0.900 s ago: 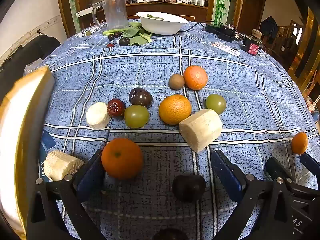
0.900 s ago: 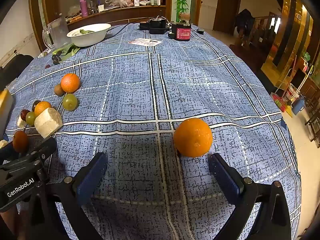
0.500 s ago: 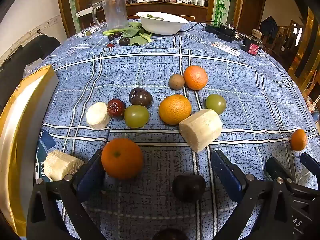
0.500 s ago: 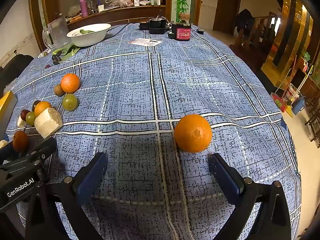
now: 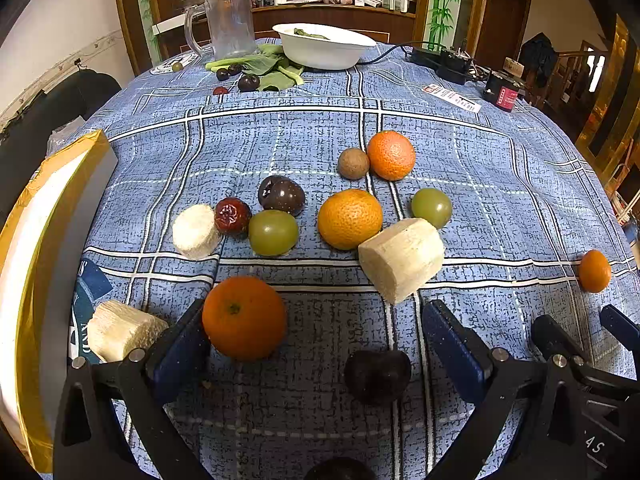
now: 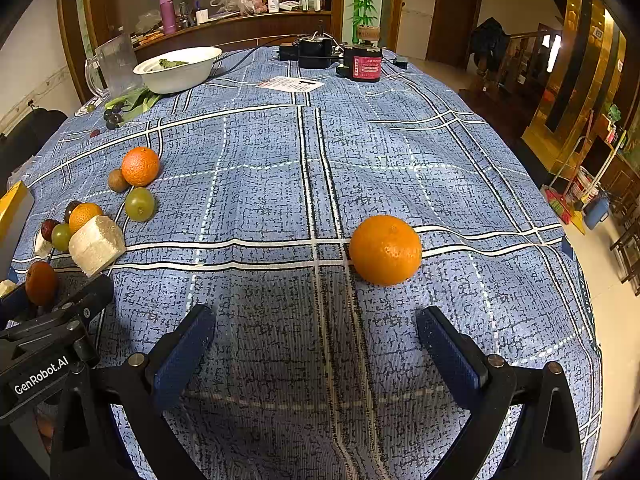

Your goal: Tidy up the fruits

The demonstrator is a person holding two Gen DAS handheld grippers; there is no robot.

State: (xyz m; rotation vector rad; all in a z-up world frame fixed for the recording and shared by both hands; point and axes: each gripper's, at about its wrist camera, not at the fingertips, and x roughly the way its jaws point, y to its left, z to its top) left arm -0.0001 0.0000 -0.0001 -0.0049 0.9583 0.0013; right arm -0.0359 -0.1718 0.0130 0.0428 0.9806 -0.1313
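Left gripper [image 5: 316, 332]: jaws wide apart, holding nothing, low over the near edge of the table [image 5: 500, 168]. Near orange [image 5: 244, 318] sits just beside its left finger; whether they touch can't be told. Dark plum [image 5: 378, 376] lies between the fingers, clear of both.

Right gripper [image 6: 316, 336]: jaws wide apart, holding nothing. Lone orange [image 6: 385, 250] rests on the cloth just beyond the right finger, not touching, toward the table's right edge.

Fruit cluster mid-table, left of centre: two more oranges [image 5: 350, 219], two green grapes [image 5: 273, 232], a red date [image 5: 232, 216], a dark passion fruit [image 5: 281, 195], a small brown fruit [image 5: 353, 163] and white cut chunks [image 5: 401, 259]. All loose on the cloth, none in a container.

Containers:
- white bowl [image 5: 324, 46] at the far edge, green leaf inside.
- clear pitcher [image 5: 229, 24] beside it; contents can't be told.
- yellow-rimmed tray [image 5: 24, 240] at the left edge; only a white inner surface shows.
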